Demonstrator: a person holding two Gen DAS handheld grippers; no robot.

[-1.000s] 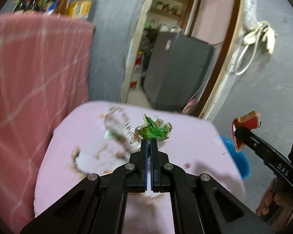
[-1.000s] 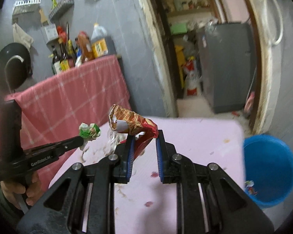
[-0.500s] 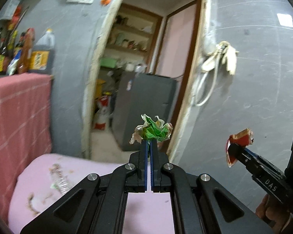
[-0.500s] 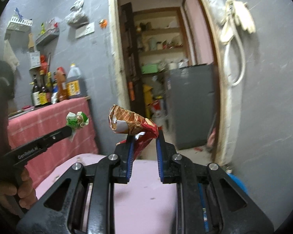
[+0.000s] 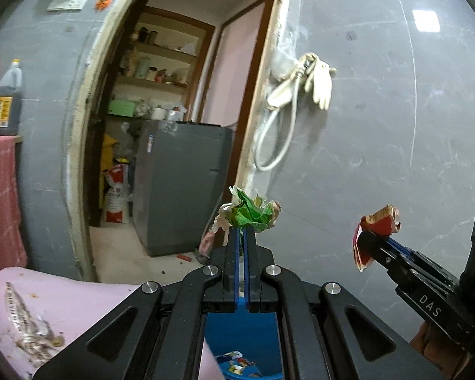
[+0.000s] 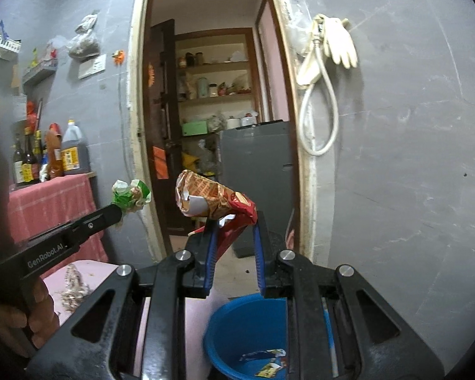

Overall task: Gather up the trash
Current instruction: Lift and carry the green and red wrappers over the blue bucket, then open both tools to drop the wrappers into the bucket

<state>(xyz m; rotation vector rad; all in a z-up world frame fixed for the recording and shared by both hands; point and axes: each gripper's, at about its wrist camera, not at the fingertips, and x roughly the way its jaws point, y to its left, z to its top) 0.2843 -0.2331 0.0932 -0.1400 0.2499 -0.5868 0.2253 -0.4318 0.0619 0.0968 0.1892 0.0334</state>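
My left gripper (image 5: 243, 229) is shut on a crumpled green and white wrapper (image 5: 250, 211); the wrapper also shows in the right wrist view (image 6: 130, 193). My right gripper (image 6: 234, 221) is shut on a crumpled red and orange snack wrapper (image 6: 212, 199), which also shows in the left wrist view (image 5: 375, 231). Both are held in the air above a blue bucket (image 6: 237, 326) that has a few scraps of trash in it. The bucket also shows under my left fingers (image 5: 243, 342).
A pink table (image 5: 63, 304) with crumbs and a stain lies at lower left, next to the bucket. A red-clothed counter (image 6: 53, 202) with bottles stands left. A doorway with a grey appliance (image 5: 180, 183) is ahead. A hose and gloves (image 6: 326, 63) hang on the grey wall.
Both grippers swung right and upward from over the pink table to above the blue bucket, each keeping its wrapper. The table has slid to the lower left of both views.
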